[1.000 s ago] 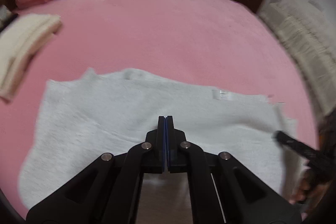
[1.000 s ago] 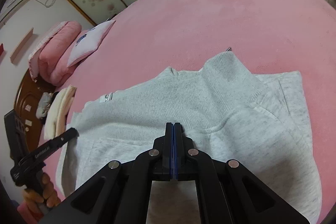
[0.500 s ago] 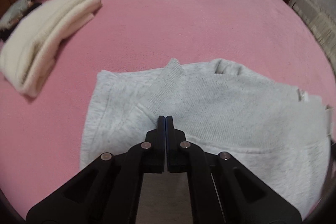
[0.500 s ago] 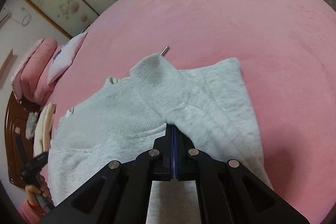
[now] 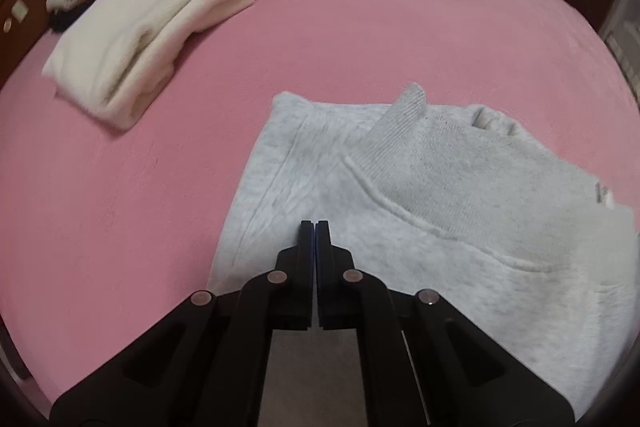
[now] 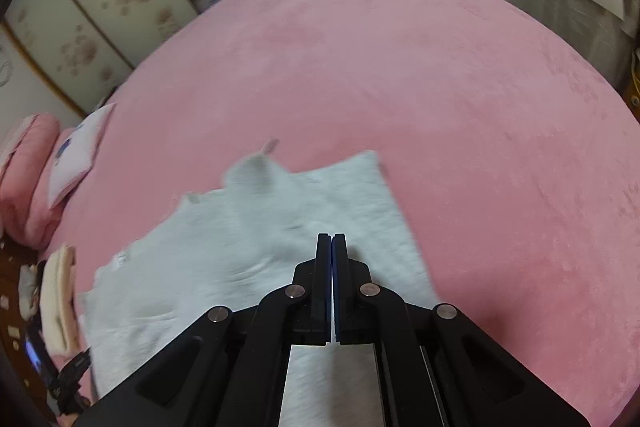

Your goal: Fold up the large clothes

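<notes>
Sweatshirt (image 5: 440, 195), grey and partly folded, lies on the pink bed (image 5: 360, 39) just beneath my left hand-held gripper (image 5: 315, 227) and my right hand-held gripper (image 6: 332, 239); both are clenched empty. Cream folded clothes (image 5: 152, 27) sit ahead-left.

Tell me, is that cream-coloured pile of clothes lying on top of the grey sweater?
No. The cream pile lies apart from the grey sweater, with bare pink bedcover between them.

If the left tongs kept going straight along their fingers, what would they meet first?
Most likely the grey sweatshirt lying on the pink bed. The shut left tongs point down at its fabric near the folded sleeve; the gap is hard to judge.
</notes>
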Available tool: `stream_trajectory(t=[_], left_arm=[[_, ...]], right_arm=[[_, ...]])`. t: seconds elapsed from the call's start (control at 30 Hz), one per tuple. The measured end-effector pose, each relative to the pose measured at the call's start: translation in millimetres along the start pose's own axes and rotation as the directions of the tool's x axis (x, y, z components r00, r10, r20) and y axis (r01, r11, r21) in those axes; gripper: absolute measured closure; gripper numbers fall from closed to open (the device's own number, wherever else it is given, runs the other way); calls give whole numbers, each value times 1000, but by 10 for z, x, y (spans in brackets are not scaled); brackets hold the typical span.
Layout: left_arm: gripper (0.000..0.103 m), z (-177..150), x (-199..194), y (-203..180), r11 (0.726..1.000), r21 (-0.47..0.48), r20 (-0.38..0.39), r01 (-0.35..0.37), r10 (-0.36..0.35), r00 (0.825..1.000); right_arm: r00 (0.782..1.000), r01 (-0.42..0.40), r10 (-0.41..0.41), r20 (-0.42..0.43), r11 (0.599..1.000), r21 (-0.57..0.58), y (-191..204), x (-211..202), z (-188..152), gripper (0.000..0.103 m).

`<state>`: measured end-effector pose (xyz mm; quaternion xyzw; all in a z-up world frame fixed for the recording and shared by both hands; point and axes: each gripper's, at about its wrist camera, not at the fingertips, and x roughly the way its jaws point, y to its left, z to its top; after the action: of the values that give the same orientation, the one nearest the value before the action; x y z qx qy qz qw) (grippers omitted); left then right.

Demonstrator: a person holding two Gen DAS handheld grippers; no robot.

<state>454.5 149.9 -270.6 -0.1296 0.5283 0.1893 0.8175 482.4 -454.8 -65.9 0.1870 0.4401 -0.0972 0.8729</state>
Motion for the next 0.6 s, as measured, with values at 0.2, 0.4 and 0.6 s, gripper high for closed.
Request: stream_trajectory(t=[0.2,0.4,0.6], left_arm=[[102,-222,-464,190,994,-80,-16,70,-71,997],[102,-558,-791,373,989,-104,-60,109,-116,991],[102,-950,-915,571,963,-220,-173,154,-194,966]], right_arm=[[989,-125,115,-93,986,-111,681,-162,-173,103],[961,-178,153,-228,979,-94,1334,-8,-528,103],[890,-134,62,-452,983,-128,1764,277,-1126,103]])
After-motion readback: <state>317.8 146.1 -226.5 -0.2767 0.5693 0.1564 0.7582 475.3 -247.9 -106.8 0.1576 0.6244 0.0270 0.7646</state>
